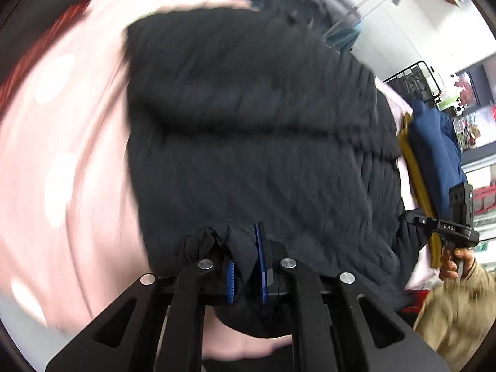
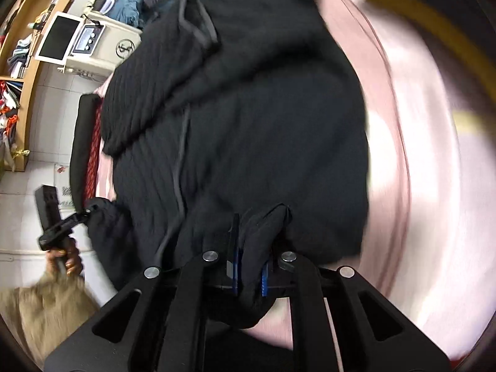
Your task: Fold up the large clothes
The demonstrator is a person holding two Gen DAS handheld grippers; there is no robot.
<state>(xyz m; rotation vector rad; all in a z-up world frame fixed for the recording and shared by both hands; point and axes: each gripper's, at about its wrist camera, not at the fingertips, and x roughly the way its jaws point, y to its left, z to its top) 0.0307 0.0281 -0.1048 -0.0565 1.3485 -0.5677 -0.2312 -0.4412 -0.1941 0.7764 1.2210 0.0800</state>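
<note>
Clamping a bunched fold of black fabric between blue-padded fingers [image 1: 231, 282], the left tongs [image 1: 246, 279] sit at the near hem of the black garment [image 1: 248, 117]; cloth fills the narrow gap between the pads and spills below them. The right tongs [image 2: 249, 276] grip the same near edge of the black garment [image 2: 241, 130] further along, their blue pads [image 2: 264, 282] likewise pressed onto a gathered fold. From both tongs the garment runs forward and away, spread over a pink cover with pale spots [image 1: 62, 155], which borders it on the outer sides in each view. A grey-edged seam [image 2: 181, 155] runs lengthwise through the body, and a folded-over panel with a collar-like opening [image 2: 198, 21] lies at the far end. In the left wrist view, the opposite tongs' handle [image 1: 455, 220] and holding hand [image 1: 454, 260] appear at right, beside a folded stack of navy and mustard fabric [image 1: 431, 161]. In the right wrist view, the other handle [image 2: 52, 217] appears at left. Beyond stand a wooden shelf [image 2: 28, 71] and a cream machine with a control panel [image 2: 102, 49]. Motion blur softens the outer edges.
</note>
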